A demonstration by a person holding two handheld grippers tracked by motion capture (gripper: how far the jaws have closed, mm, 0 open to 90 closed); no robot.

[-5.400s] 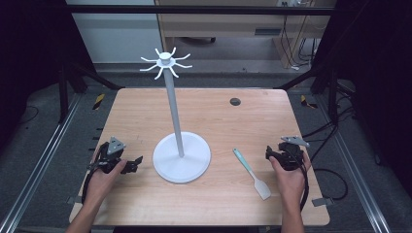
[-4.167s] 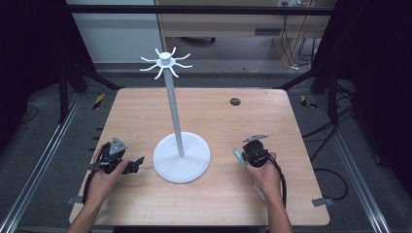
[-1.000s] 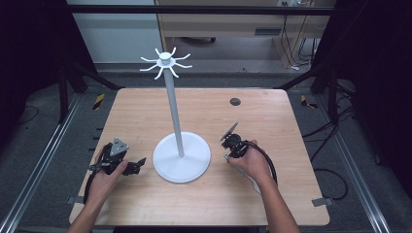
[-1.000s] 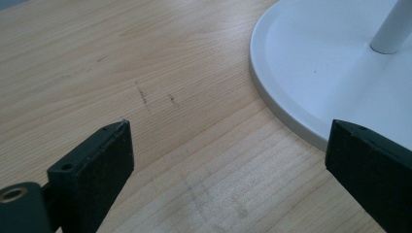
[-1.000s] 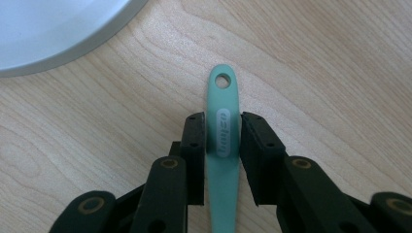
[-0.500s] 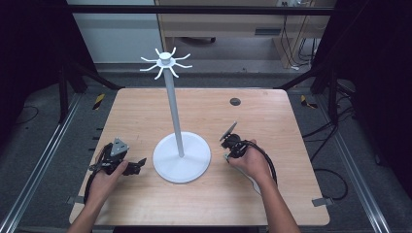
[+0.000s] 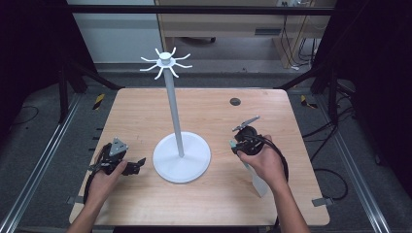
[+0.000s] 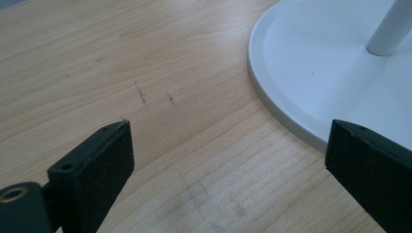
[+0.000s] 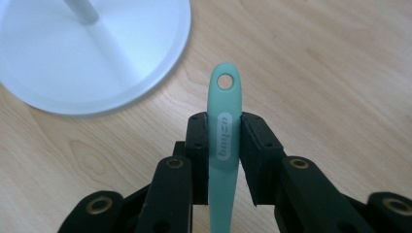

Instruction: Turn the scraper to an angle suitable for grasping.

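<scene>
Since the earliest frame, the right claw (image 9: 223,145) has moved in from the bench (image 7: 145,111) edge and is now pinching the green spatula (image 9: 224,121), its handle standing between the jaws, holed tip pointing toward the white stand (image 7: 180,158). Left claw (image 8: 228,165) is lying spread wide beside the stand's base.

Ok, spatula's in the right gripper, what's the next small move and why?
Probably lift the spatula toward the stand's top hooks. The right gripper is shut on its handle, the hanging hole is free beyond the jaws, and the hooks sit far above the table.
</scene>
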